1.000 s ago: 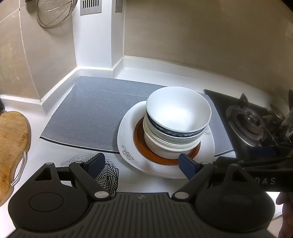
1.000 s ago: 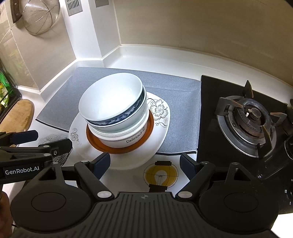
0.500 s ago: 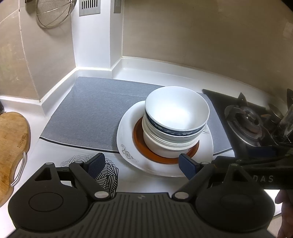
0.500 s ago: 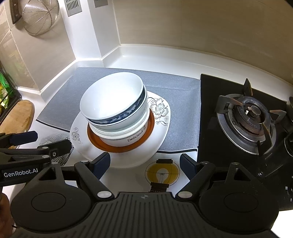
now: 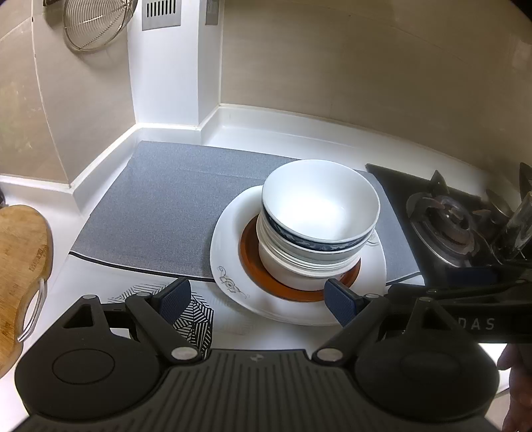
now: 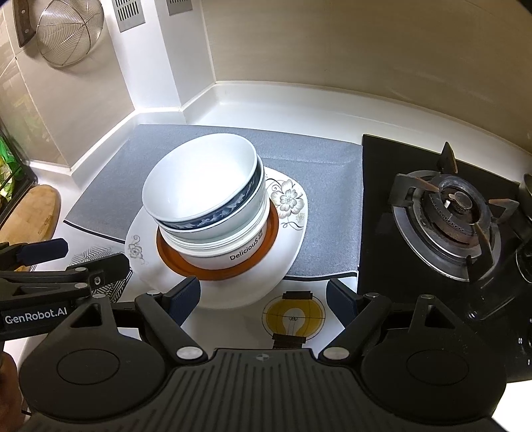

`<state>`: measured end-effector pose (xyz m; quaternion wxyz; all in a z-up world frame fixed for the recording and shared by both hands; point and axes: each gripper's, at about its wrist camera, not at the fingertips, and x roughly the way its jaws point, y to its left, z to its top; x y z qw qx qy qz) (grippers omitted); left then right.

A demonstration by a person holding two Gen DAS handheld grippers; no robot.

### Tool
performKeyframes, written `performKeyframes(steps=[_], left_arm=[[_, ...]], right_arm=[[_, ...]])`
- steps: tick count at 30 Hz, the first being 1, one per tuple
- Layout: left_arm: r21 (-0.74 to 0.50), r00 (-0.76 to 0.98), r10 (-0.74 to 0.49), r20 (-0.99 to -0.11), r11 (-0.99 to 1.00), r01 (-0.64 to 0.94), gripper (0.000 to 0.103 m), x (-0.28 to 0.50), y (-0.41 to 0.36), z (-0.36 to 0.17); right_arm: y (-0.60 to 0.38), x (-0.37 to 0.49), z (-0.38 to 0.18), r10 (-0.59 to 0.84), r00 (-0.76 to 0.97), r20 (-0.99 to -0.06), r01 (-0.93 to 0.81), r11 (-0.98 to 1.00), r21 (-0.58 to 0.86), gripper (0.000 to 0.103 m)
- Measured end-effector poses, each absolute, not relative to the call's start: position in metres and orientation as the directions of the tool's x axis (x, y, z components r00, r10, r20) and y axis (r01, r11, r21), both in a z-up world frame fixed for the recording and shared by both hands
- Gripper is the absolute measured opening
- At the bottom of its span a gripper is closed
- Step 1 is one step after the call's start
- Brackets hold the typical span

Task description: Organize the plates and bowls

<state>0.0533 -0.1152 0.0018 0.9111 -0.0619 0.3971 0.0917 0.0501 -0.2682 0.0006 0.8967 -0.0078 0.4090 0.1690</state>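
Several bowls are nested in one stack (image 5: pixel 319 212) (image 6: pixel 202 186); the top one is white and the one under it has a blue band. The stack stands on an orange plate (image 5: pixel 266 282) (image 6: pixel 232 274), which lies on a large white flowered plate (image 5: pixel 232 239) (image 6: pixel 289 232). That plate overlaps the grey mat (image 5: pixel 159 206) (image 6: pixel 326 172). My left gripper (image 5: pixel 256 299) is open just in front of the white plate's near rim, nothing between its fingers. My right gripper (image 6: pixel 262 299) is open too, over the plate's near edge and a bulb sticker (image 6: pixel 292 315).
A gas stove (image 6: pixel 449 206) (image 5: pixel 445 222) sits right of the mat. A wooden cutting board (image 5: pixel 20 252) (image 6: pixel 36 209) lies at the left. A wire strainer (image 6: pixel 66 30) (image 5: pixel 93 23) hangs on the wall. A striped sticker (image 5: pixel 196 315) marks the counter.
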Motion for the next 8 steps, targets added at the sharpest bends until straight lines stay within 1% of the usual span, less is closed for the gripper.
performKeyframes(steps=[8], left_arm=[[-0.055, 0.681, 0.099, -0.725, 0.978, -0.202, 0.091, 0.0568, -0.1142, 0.0015]], right_arm=[[-0.2678, 0.0541, 0.0013, 0.294, 0.610, -0.736, -0.306, 0.944, 0.124, 0.085]])
